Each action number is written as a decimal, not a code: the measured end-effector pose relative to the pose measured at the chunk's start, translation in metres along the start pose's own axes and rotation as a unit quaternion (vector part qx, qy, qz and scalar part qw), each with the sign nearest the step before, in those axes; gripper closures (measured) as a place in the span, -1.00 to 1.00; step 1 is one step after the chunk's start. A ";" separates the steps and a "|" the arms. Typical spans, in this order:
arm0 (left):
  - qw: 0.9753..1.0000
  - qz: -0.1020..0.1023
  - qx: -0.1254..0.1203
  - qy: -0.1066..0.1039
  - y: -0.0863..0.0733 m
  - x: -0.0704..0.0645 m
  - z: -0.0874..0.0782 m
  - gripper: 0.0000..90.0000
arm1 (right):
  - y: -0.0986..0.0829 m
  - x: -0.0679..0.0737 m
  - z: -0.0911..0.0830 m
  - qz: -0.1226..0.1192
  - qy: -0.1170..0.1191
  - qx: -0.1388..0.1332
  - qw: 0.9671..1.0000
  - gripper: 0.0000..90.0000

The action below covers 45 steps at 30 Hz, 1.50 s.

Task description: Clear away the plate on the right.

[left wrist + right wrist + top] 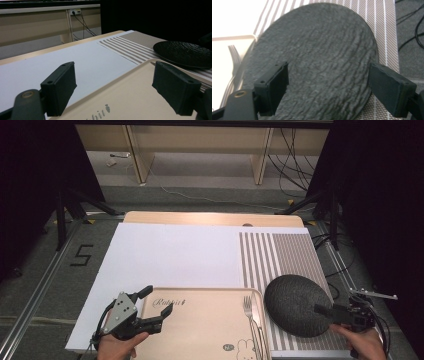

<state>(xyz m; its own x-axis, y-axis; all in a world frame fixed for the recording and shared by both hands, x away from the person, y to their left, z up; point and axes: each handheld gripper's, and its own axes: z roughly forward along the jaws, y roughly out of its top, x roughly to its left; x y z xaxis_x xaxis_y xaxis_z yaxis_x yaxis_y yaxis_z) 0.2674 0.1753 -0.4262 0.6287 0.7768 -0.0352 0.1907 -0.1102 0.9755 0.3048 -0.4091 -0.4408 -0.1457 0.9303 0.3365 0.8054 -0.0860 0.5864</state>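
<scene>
While its jaws stand wide apart over the near rim of a black textured plate [312, 62], the right gripper [334, 312] holds nothing; the plate lies on a striped placemat [280, 255], just right of a beige tray [200, 330].

Left gripper [157, 307], also wide open and empty, hovers at the tray's left edge. A clean lift likely means closing squarely on the rim, clear of the fork [250, 312]. Tray lettering reads "Rabbit".

The beige wooden tray [200, 330] is cut by the bottom edge of the high view; its small round logo [228, 347] is too small to read.
</scene>
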 end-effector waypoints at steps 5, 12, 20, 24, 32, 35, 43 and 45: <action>1.000 0.001 0.000 0.000 0.000 0.000 0.000 -0.59 | -0.001 -0.008 0.001 0.012 -0.005 0.004 1.000 -0.57; 1.000 0.003 0.000 0.000 0.000 -0.001 0.000 -0.59 | -0.003 -0.014 0.008 0.025 -0.002 0.020 0.999 -0.50; 1.000 0.003 0.001 0.000 0.000 -0.001 0.000 -0.59 | -0.004 -0.024 0.011 0.051 0.010 0.024 0.998 -0.41; 1.000 0.004 0.003 0.000 -0.001 -0.001 0.001 -0.59 | -0.005 -0.028 0.014 0.059 0.023 0.031 0.998 -0.33; 1.000 0.003 0.002 0.000 -0.001 -0.001 0.001 -0.59 | -0.007 -0.032 0.017 0.081 0.033 0.028 0.996 -0.01; 1.000 0.005 0.004 -0.002 -0.001 -0.002 0.002 -0.59 | -0.008 -0.034 0.016 0.083 0.032 0.036 0.995 0.07; 1.000 0.003 0.004 -0.002 -0.001 -0.002 0.003 -0.59 | -0.010 -0.038 0.015 0.099 0.039 0.035 0.994 0.22; 1.000 0.005 0.005 -0.003 -0.001 -0.002 0.003 -0.59 | -0.010 -0.039 0.015 0.108 0.042 0.036 0.993 0.24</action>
<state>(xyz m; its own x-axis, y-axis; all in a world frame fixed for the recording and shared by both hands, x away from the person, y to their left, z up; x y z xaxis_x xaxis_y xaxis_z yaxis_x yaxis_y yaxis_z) 0.2677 0.1719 -0.4279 0.6344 0.7726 -0.0271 0.1926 -0.1240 0.9734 0.3108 -0.4389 -0.4707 -0.0111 0.8597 0.5107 0.8613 -0.2512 0.4416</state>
